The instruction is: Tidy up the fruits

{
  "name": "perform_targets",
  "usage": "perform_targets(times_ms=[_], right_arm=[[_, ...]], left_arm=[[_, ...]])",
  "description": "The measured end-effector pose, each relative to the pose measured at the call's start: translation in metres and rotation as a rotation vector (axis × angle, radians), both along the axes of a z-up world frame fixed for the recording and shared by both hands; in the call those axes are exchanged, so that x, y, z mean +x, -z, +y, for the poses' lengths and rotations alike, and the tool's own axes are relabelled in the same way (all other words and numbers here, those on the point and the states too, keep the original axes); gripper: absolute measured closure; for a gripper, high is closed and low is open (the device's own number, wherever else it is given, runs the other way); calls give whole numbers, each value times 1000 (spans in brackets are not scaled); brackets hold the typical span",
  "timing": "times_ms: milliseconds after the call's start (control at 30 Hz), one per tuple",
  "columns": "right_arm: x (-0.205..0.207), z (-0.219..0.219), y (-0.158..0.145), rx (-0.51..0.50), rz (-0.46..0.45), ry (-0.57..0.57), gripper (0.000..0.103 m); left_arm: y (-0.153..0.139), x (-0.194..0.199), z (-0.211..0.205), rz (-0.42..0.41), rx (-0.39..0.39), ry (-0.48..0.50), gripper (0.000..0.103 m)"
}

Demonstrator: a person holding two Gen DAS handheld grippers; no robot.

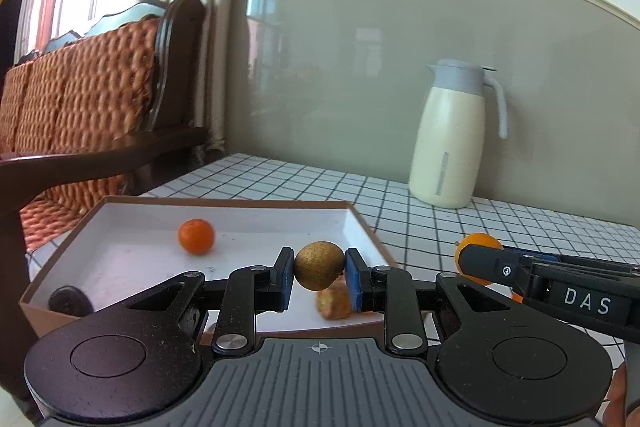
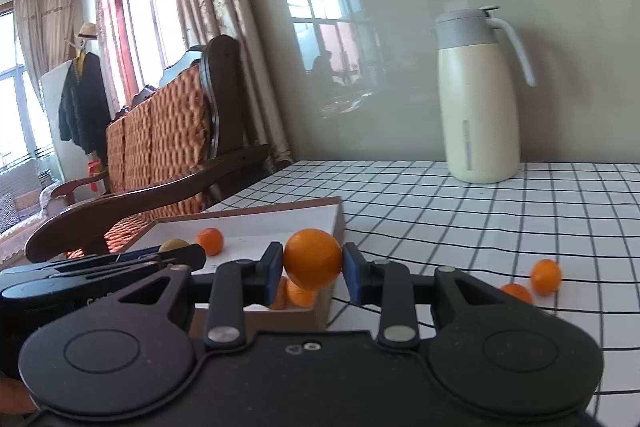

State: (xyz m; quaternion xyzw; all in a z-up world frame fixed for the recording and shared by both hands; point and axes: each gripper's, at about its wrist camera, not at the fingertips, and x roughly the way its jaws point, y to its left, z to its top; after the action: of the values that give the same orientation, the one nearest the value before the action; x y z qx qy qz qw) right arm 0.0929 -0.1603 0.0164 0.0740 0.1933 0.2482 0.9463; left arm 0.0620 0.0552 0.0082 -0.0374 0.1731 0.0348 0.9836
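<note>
Carrying a brownish-gold fruit (image 1: 319,265), the left tongs (image 1: 319,277) clamp it at lower centre over the box (image 1: 362,223); the right tongs (image 2: 313,269) pinch an orange (image 2: 313,259) just beside that box's corner. Each should clear the rim, then release low.

This is a home living room. A dark wooden armchair with orange woven cushions (image 2: 168,131) stands by beige curtains (image 2: 208,7), and a cream thermos jug with grey lid (image 2: 480,99) sits on a black-and-white checked tablecloth (image 2: 480,219).
</note>
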Motion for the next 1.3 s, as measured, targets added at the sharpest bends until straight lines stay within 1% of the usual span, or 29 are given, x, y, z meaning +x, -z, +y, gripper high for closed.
perform_targets(times_ms=[500, 800, 933, 1300], right_arm=[[-1, 40, -1, 22, -24, -75, 79], [4, 54, -3, 25, -58, -69, 79], [9, 57, -3, 38, -59, -56, 79], [23, 64, -1, 60, -57, -26, 79]], left_arm=[[0, -8, 48, -6, -15, -112, 75], [-3, -8, 79, -22, -26, -193, 75], [-3, -7, 91, -26, -17, -225, 75], [-6, 6, 115, -33, -4, -269, 75]])
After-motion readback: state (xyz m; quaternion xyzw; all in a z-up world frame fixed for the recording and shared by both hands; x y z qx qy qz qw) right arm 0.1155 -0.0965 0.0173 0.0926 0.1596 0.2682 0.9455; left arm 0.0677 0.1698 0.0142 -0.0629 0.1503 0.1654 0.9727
